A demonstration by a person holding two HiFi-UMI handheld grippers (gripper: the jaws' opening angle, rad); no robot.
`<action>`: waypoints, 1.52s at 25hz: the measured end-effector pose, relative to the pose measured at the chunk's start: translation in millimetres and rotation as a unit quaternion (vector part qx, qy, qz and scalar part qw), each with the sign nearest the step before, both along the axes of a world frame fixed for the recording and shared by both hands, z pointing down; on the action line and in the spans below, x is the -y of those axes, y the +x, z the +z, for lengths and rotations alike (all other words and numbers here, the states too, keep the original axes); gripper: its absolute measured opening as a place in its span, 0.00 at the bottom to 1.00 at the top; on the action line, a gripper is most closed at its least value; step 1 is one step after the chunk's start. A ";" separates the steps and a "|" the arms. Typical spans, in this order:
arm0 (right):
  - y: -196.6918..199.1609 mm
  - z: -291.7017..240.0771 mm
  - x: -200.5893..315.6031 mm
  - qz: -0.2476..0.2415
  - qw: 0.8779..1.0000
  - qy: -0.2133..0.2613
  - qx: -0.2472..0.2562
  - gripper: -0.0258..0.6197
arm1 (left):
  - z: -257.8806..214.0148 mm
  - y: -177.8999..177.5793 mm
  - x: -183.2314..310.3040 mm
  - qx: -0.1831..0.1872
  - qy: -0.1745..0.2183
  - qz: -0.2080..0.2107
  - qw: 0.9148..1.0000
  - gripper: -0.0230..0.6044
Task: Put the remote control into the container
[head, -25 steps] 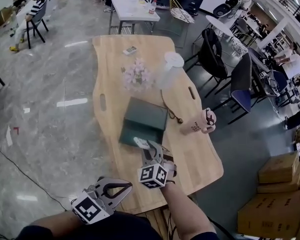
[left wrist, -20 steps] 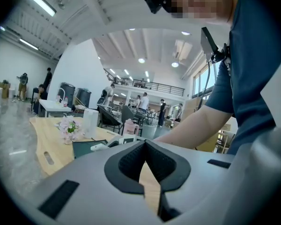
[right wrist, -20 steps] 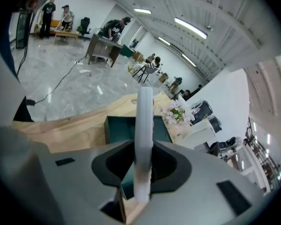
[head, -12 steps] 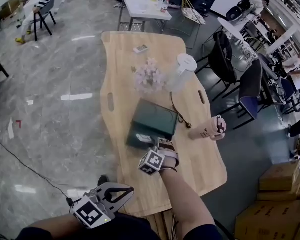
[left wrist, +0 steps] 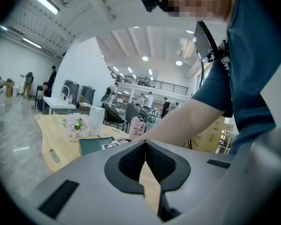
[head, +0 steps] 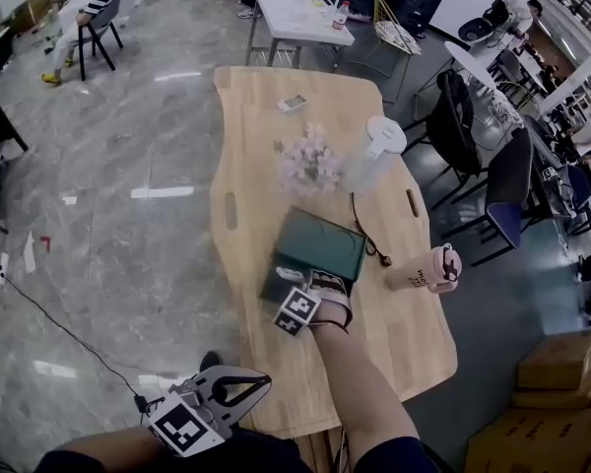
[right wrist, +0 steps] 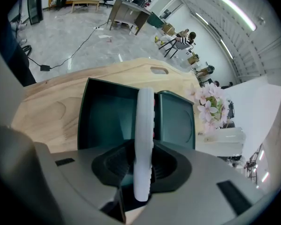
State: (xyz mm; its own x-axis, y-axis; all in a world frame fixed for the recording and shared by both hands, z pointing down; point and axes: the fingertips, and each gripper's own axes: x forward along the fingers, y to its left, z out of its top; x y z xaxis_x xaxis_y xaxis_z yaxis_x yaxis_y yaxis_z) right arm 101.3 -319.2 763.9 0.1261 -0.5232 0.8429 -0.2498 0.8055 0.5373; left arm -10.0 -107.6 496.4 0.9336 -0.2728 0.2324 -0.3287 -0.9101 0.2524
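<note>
The right hand-held gripper (right wrist: 144, 170) pinches the white remote control (right wrist: 144, 121) edge-on just above the dark green container's (right wrist: 103, 121) near end — the placing step, by the look. Next: lower it inside, then release. The left hand-held gripper (left wrist: 145, 158) — pressed together, empty — sits well short of the container.

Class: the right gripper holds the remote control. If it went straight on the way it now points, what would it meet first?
Most likely the green container: the right gripper, shut on the remote control, points down into its open inside. How near it is, the views don't settle.
</note>
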 end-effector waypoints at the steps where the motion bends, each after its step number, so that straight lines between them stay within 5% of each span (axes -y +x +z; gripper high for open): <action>1: -0.5 2.1 1.6 -0.003 1.000 -0.004 -0.002 0.21 | 0.9 0.1 1.0 0.001 -0.001 0.001 1.000 0.06; 23: 7.3 34.2 1.3 -0.031 0.996 -0.041 -0.070 0.21 | 12.1 1.8 4.9 0.009 -0.013 0.003 1.000 0.06; 38: 14.8 31.4 -11.8 -0.020 0.997 -0.055 -0.050 0.32 | 10.3 0.8 -0.5 0.006 -0.015 0.002 1.000 0.06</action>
State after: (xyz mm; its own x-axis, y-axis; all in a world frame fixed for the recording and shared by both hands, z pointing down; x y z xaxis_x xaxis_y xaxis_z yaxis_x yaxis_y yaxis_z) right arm 116.1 -307.3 795.3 0.1939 -0.4351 0.8792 -0.1654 0.8689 0.4665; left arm -9.2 -107.1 506.6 0.9316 -0.2614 0.2527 -0.3283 -0.9033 0.2761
